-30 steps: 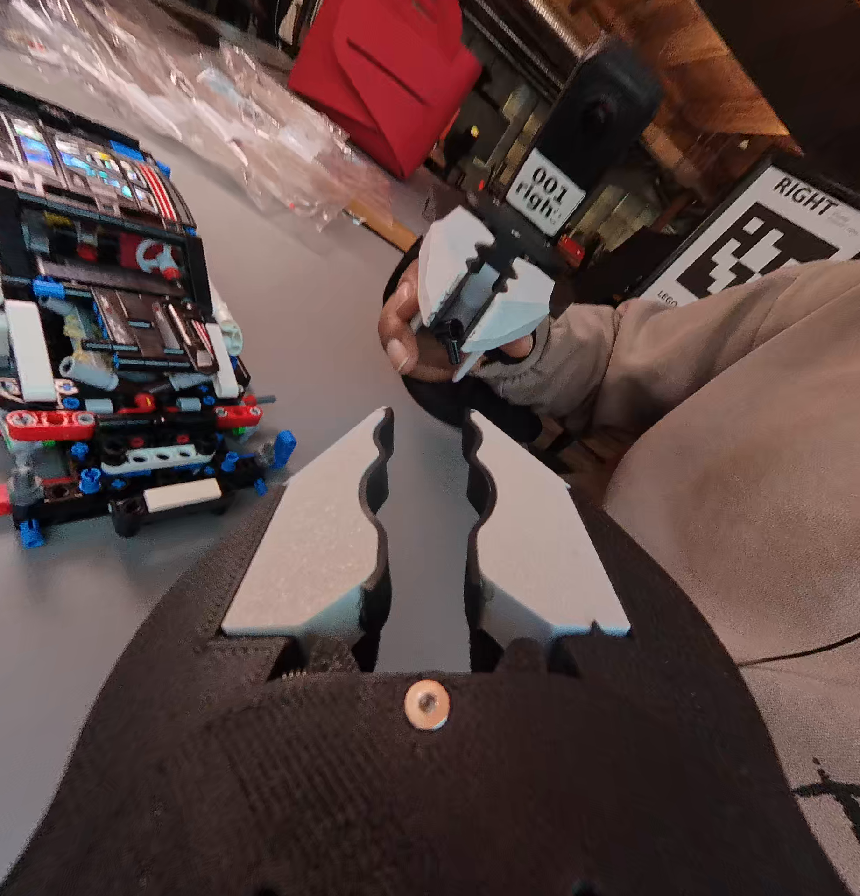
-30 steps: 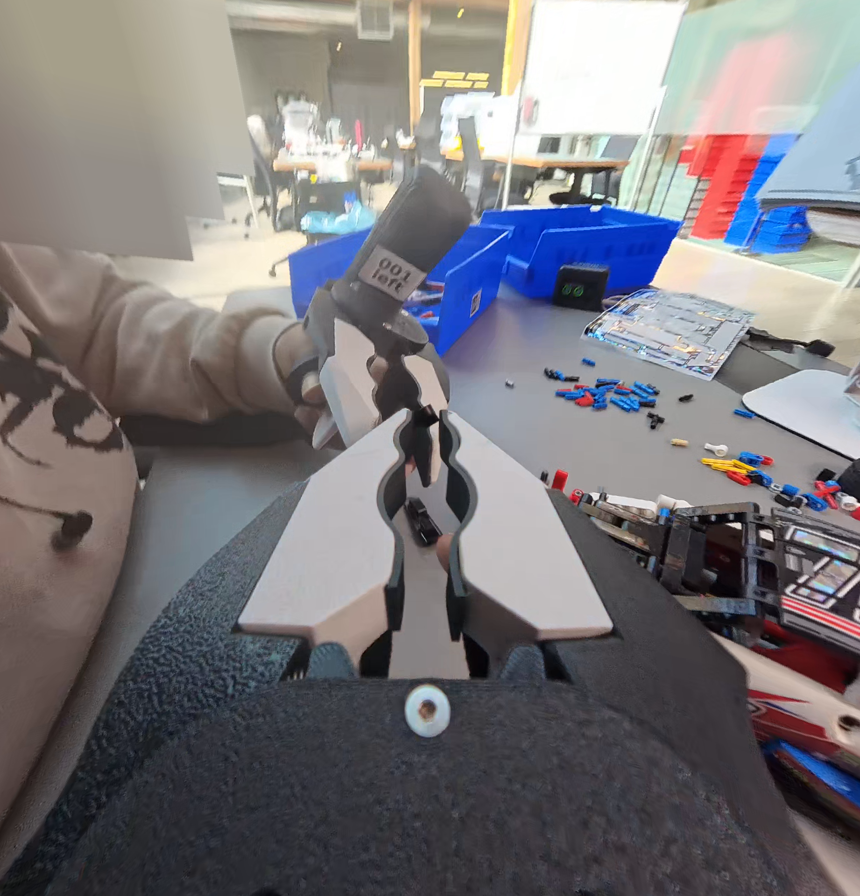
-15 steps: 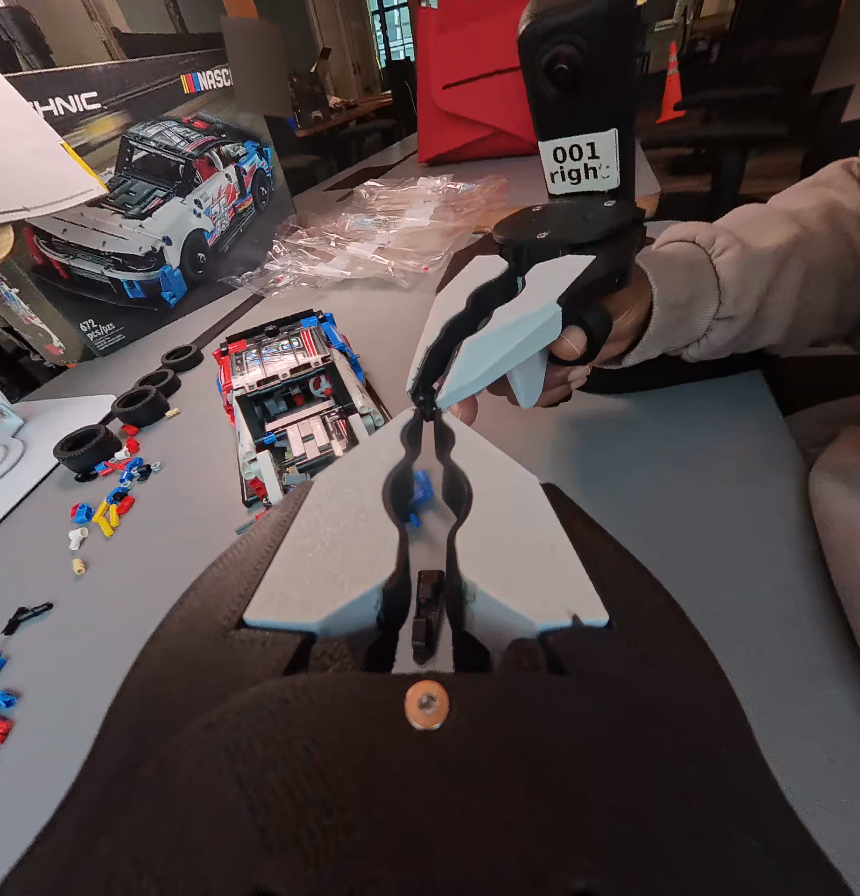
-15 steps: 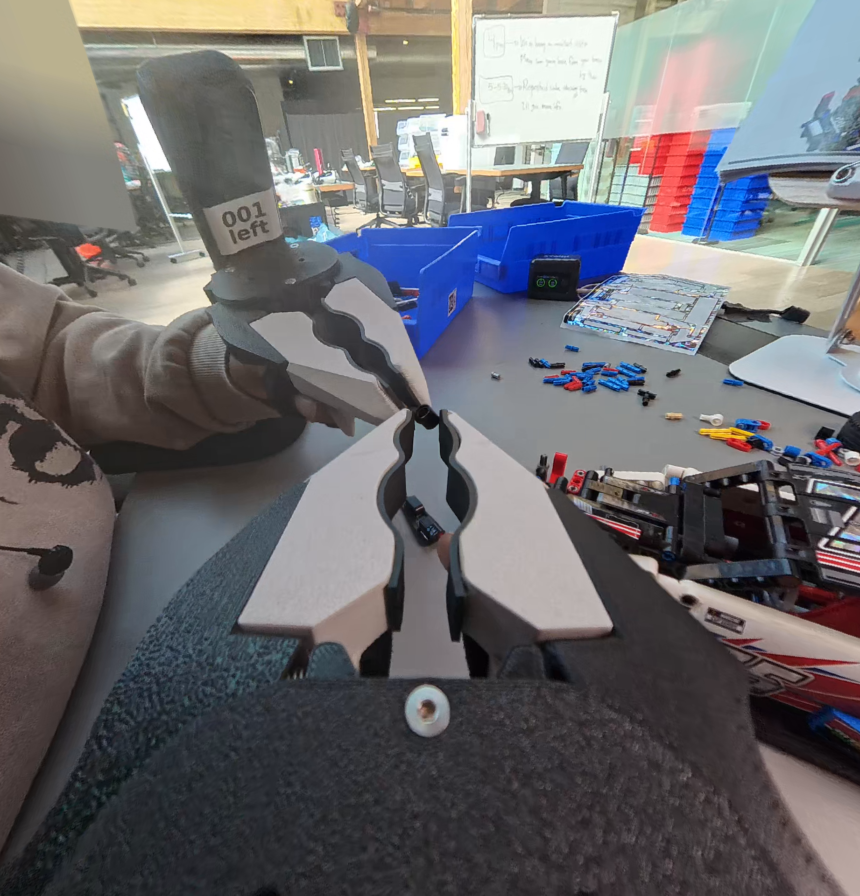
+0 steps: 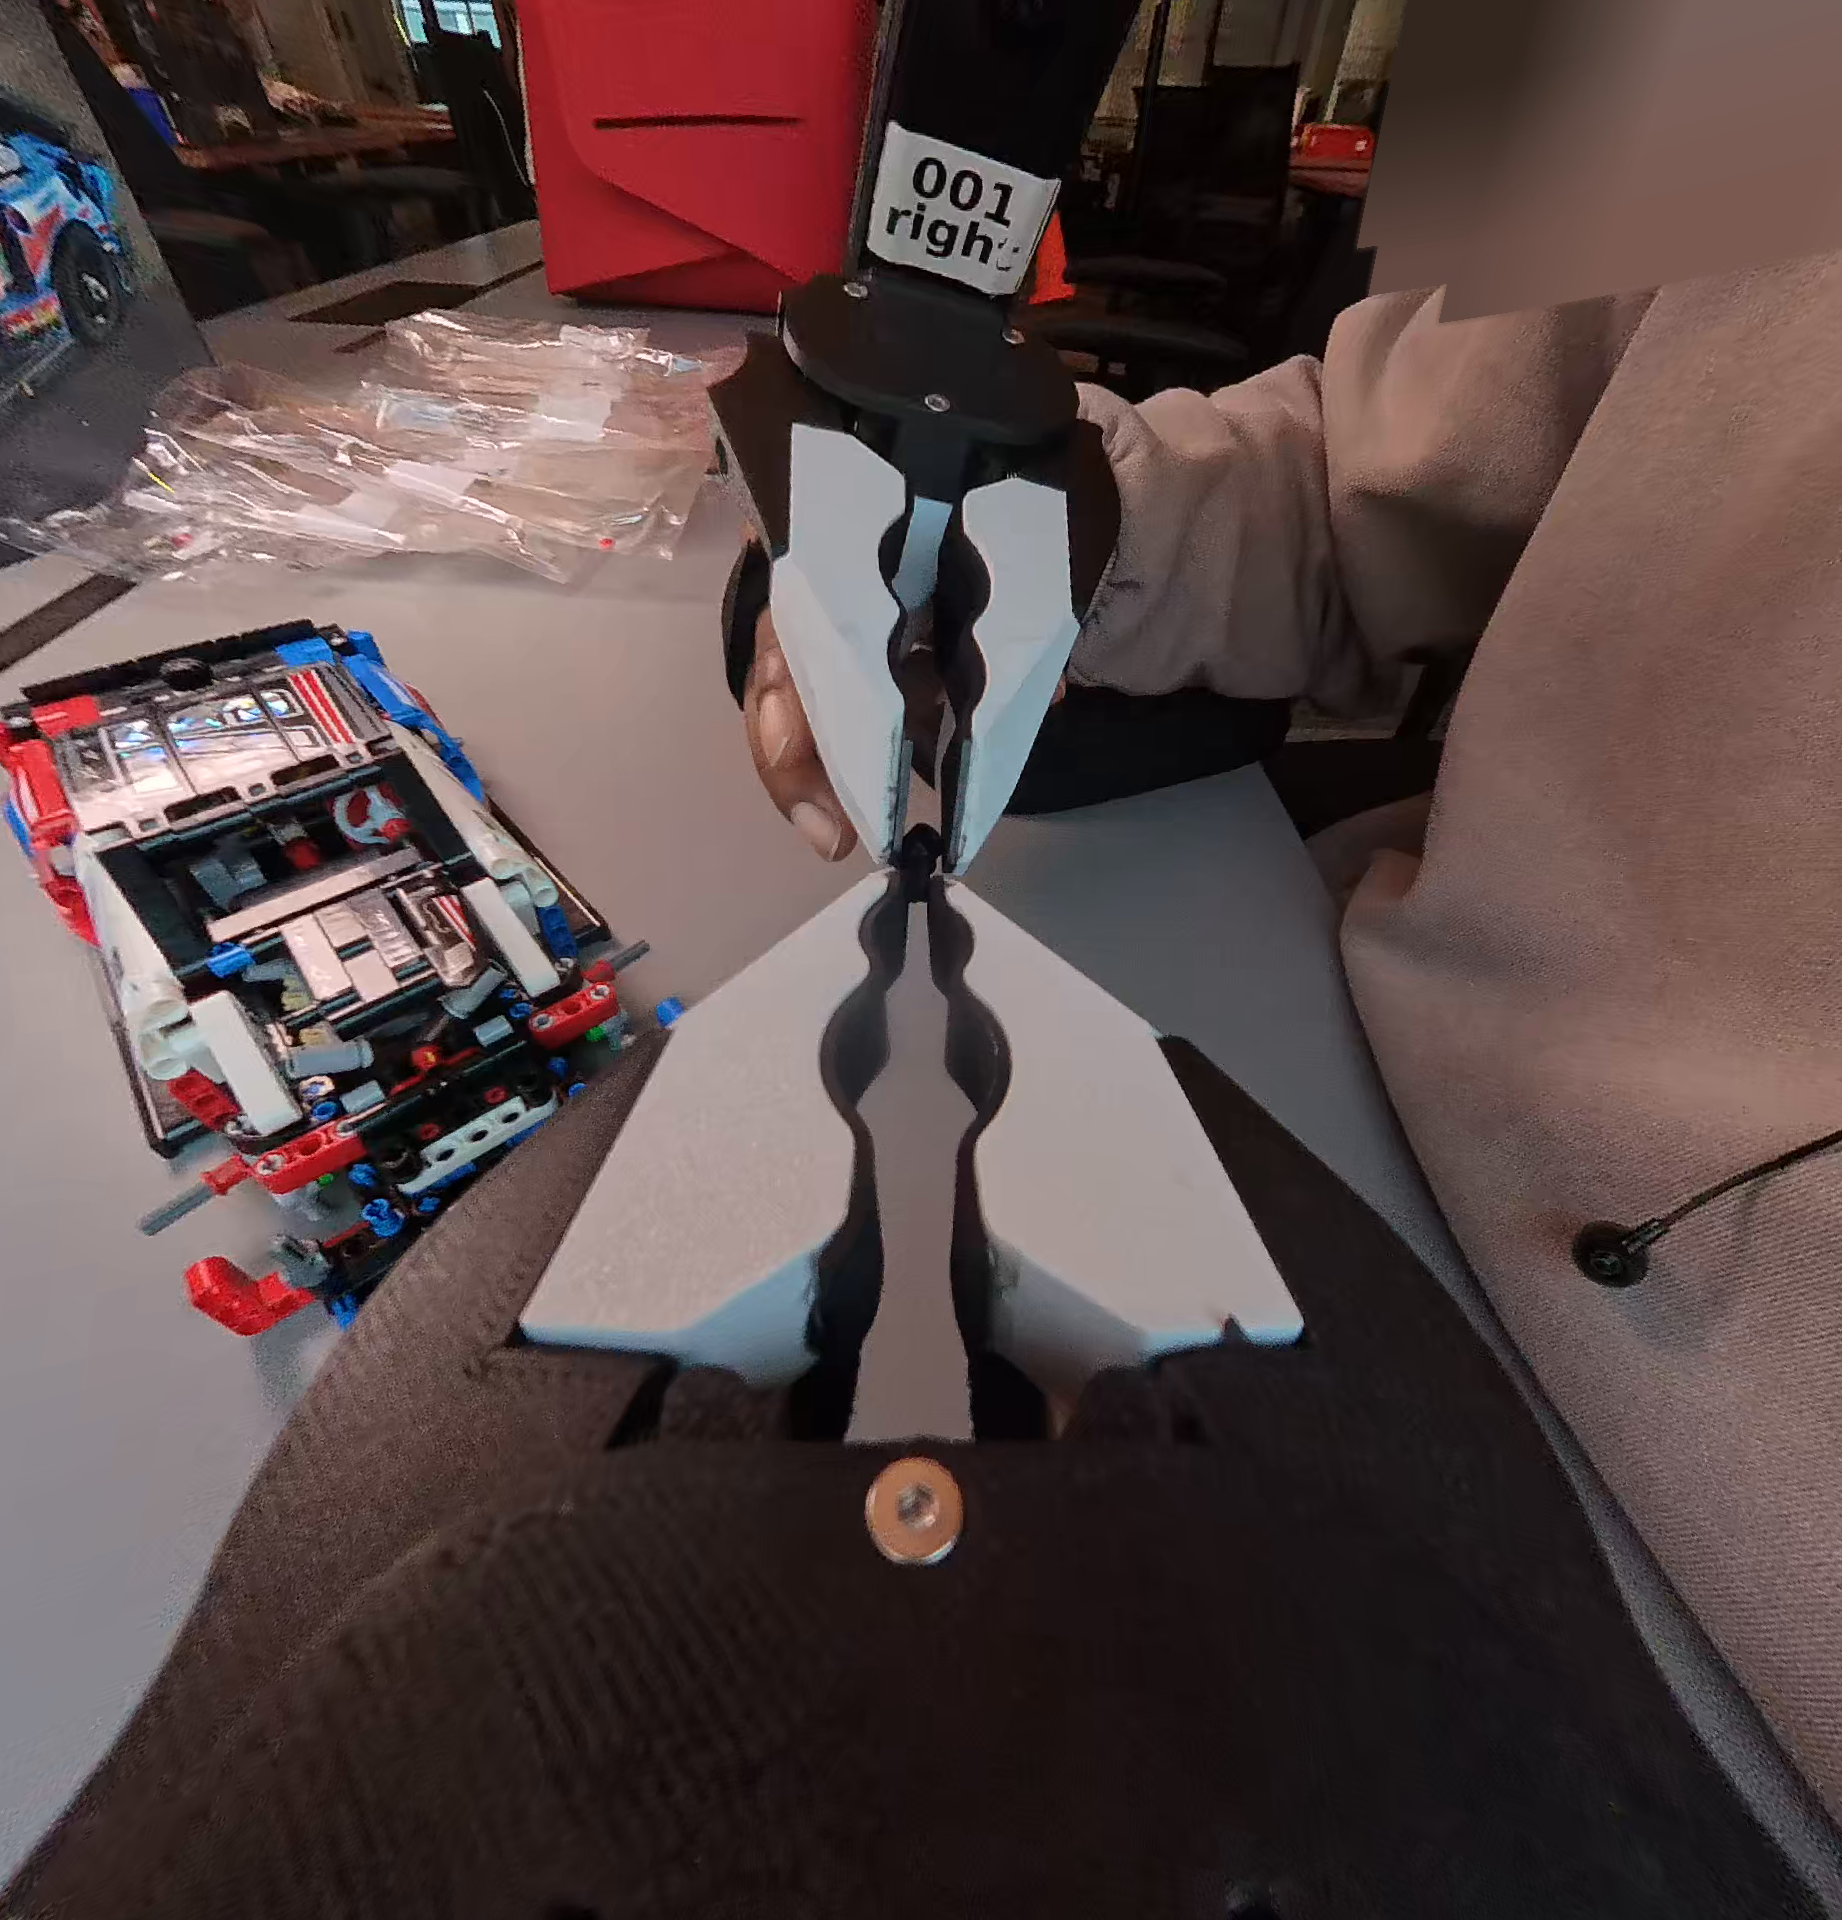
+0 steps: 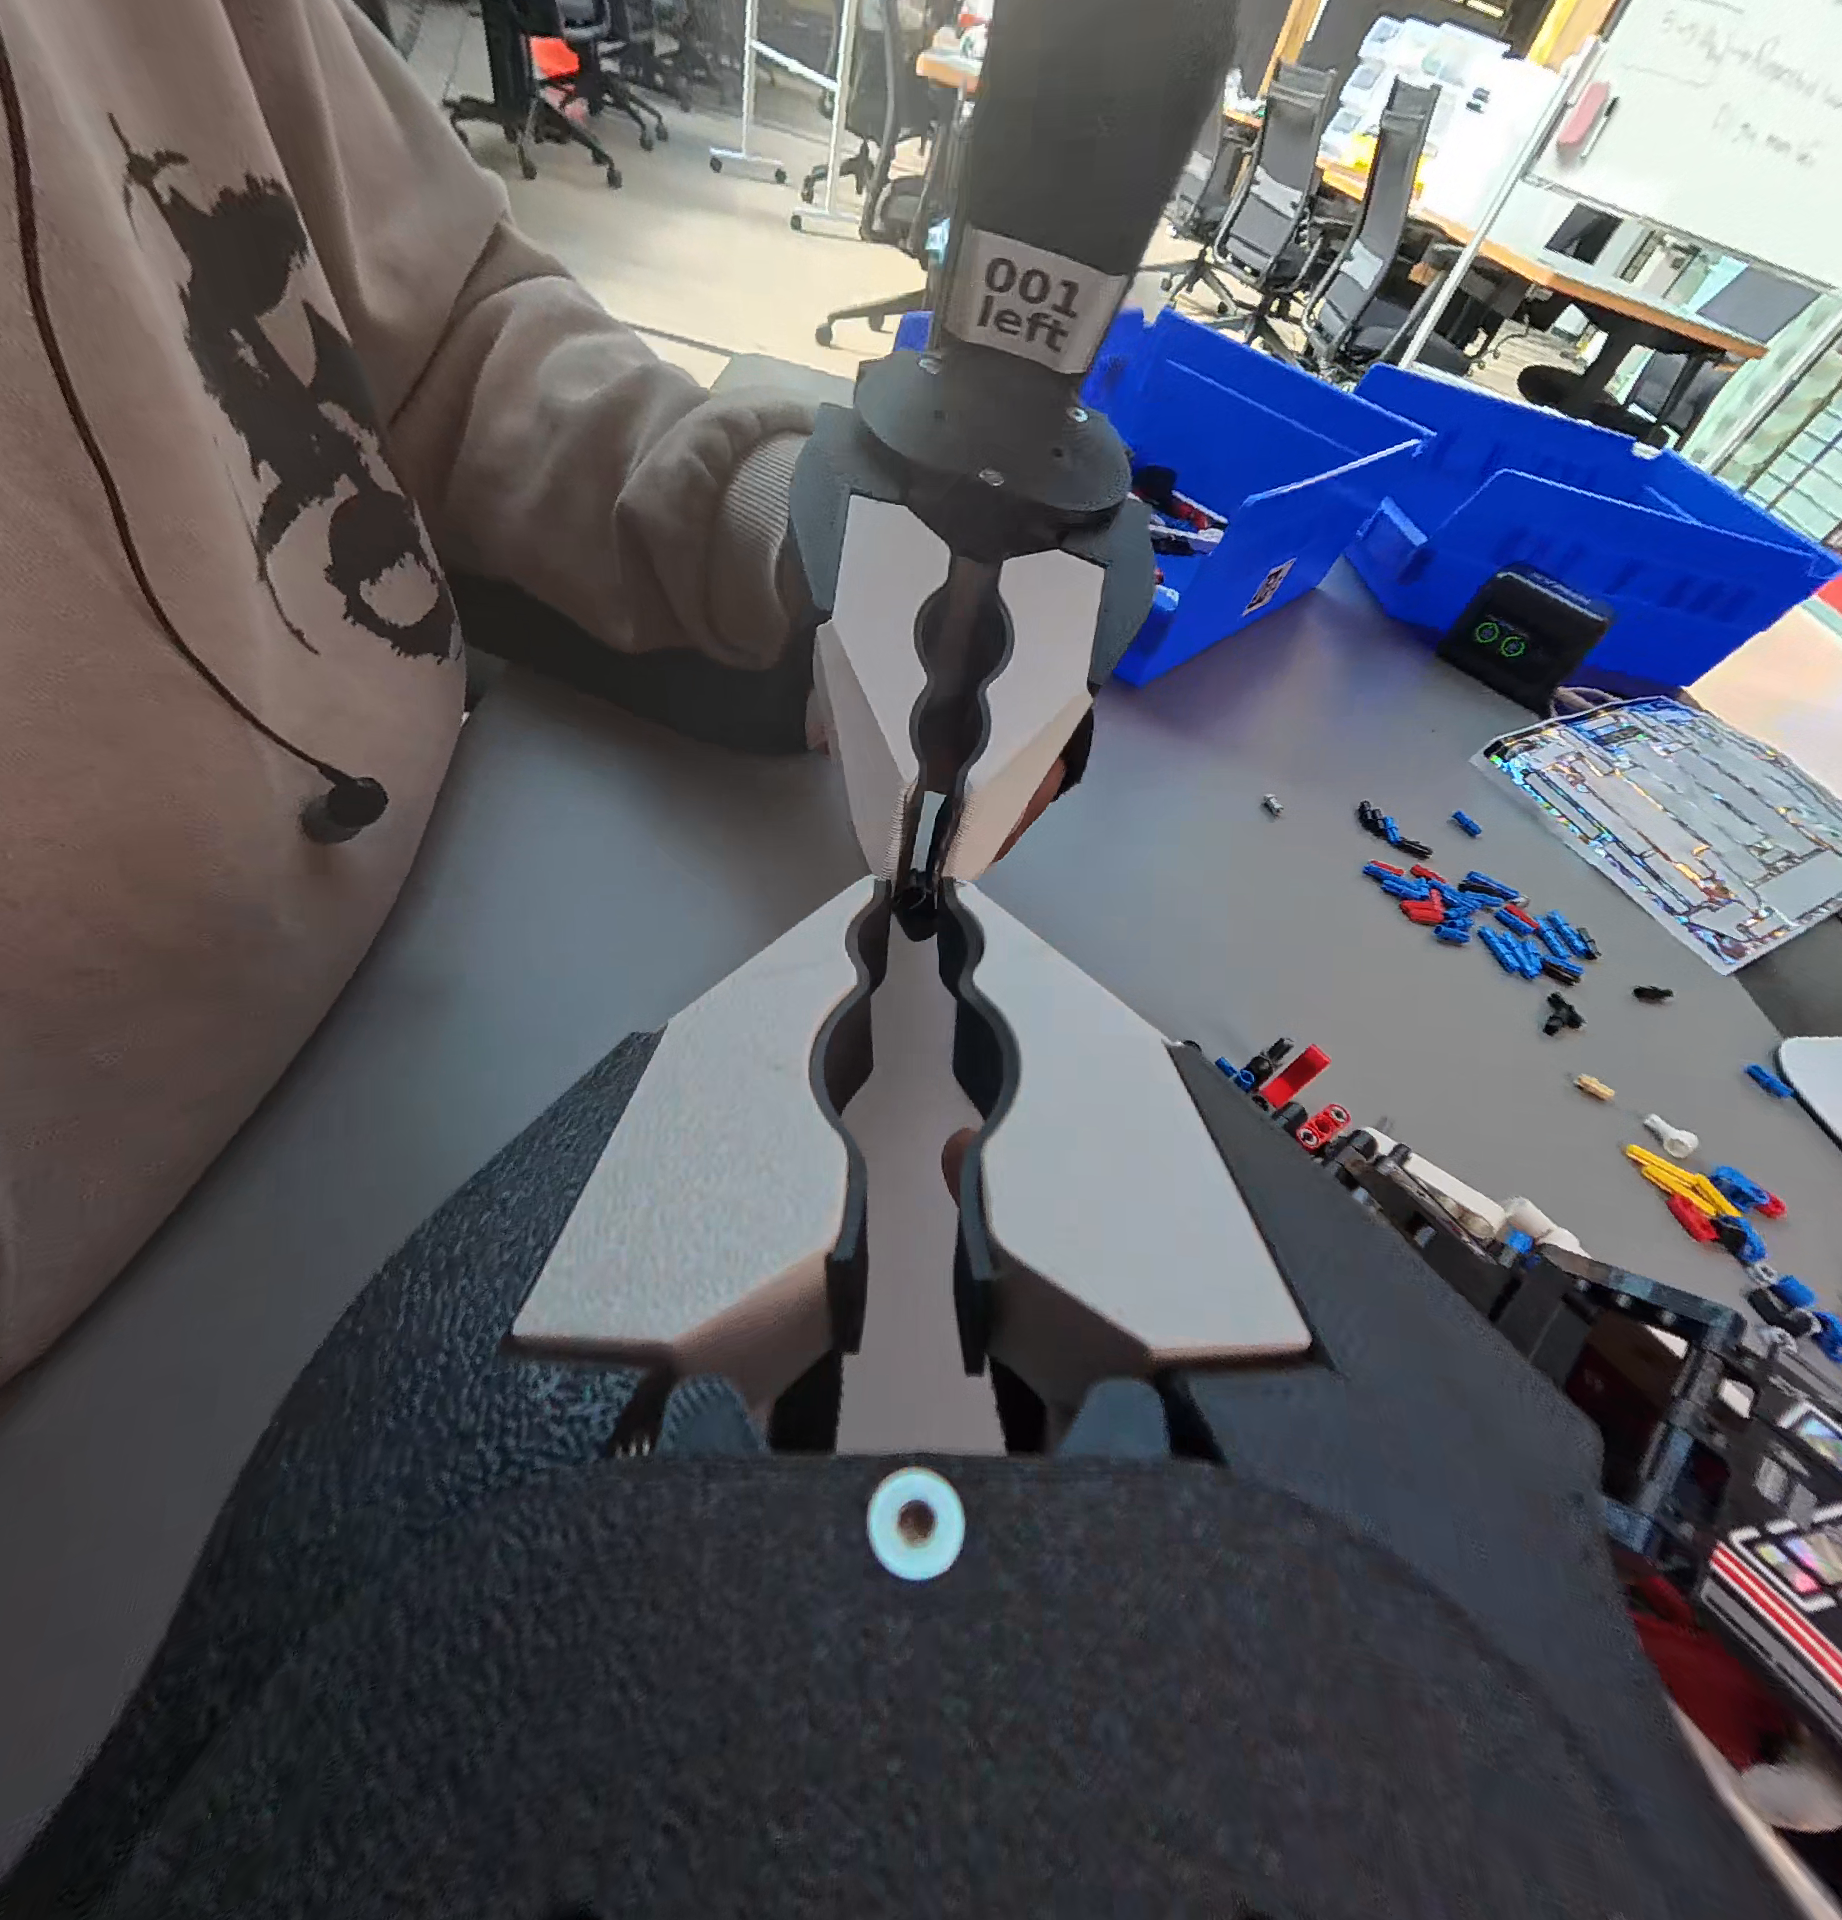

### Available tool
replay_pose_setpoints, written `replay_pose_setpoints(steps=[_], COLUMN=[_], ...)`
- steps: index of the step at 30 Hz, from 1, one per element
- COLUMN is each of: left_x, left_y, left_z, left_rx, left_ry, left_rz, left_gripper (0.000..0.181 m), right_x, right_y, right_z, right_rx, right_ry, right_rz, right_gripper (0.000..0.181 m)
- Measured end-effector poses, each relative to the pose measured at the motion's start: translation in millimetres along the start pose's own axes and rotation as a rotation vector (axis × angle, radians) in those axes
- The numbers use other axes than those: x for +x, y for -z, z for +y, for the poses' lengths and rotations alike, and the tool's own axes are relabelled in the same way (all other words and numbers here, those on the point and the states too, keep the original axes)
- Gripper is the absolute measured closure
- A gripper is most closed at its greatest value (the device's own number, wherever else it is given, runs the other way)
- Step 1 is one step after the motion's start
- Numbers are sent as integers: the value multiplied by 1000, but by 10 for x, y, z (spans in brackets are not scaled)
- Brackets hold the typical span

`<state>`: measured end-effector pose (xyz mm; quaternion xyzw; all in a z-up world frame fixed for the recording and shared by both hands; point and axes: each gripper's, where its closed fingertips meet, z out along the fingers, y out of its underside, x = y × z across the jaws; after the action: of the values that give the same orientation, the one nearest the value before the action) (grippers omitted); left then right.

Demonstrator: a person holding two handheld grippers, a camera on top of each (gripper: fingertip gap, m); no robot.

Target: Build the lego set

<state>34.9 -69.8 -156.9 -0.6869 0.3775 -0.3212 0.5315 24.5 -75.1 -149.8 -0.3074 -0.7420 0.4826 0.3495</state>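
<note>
My left gripper [image 5: 914,888] and right gripper [image 6: 912,896] are held above the grey table, pointing at each other with their tips touching. The right gripper is shut on a small black lego piece [image 6: 912,920] at its tips. The left gripper [image 6: 927,831] is shut on a thin black piece [image 6: 935,816]. In the left wrist view the black pieces [image 5: 919,854] meet between my tips and the right gripper [image 5: 919,831]. The partly built lego car [image 5: 304,935] lies on the table to the left, apart from both grippers; it also shows in the right wrist view [image 6: 1727,1403].
Clear plastic bags [image 5: 408,457] and a red box [image 5: 709,156] lie behind the car. Blue bins [image 6: 1519,540], a sticker sheet [image 6: 1686,821] and loose blue, red and black pieces [image 6: 1478,920] are at the far right. The person's beige sweatshirt [image 6: 169,623] is close by. Only a small space, under 4 cm, lies between the two pairs of fingers. The partly built lego car [image 5: 304,935] is about equally far from each gripper, around 15 centimetres. Look for it in the right wrist view [image 6: 1477,1259] too.
The two grippers have swung to face each other head-on and closed the distance; their tips now meet with the black pieces between them. The left gripper went from open to shut.
</note>
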Motion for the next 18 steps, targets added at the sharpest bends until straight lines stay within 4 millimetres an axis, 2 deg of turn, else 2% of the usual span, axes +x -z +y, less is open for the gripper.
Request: replay_pose_setpoints(steps=[8, 18], left_x=[70, 100], left_y=[-4, 0], left_z=[16, -6], left_rx=[37, 64], left_ry=[191, 245], left_rz=[139, 187], left_gripper=[179, 179], right_x=[-77, -71], right_y=[-9, 2], right_z=[32, 28], right_rx=[-60, -58], right_ry=[96, 119], right_rz=[-31, -9], right_gripper=[173, 174])
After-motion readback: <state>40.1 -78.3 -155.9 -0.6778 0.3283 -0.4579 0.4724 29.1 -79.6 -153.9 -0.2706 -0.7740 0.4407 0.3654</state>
